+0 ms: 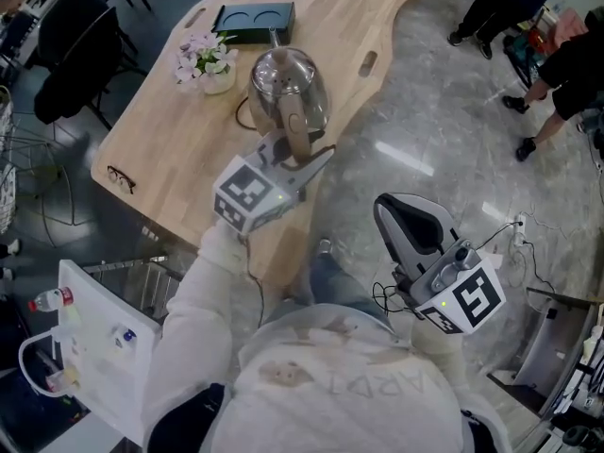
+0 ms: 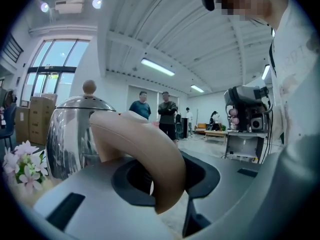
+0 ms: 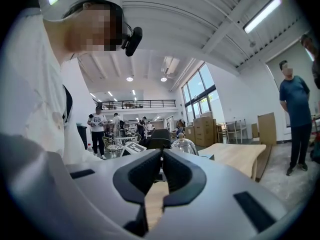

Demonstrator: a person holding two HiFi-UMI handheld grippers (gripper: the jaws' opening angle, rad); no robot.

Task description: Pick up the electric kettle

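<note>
Left gripper grips the electric kettle by its handle, body straight ahead.

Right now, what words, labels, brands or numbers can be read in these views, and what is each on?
"ARD1": faint print on the person's white top, seen inverted, so uncertain.
Square marker patterns, no text: the cube on the left hand-held gripper, likewise on the right hand-held gripper.
Label on the bottle: too small to read.
No brand visible on the electric kettle.
</note>
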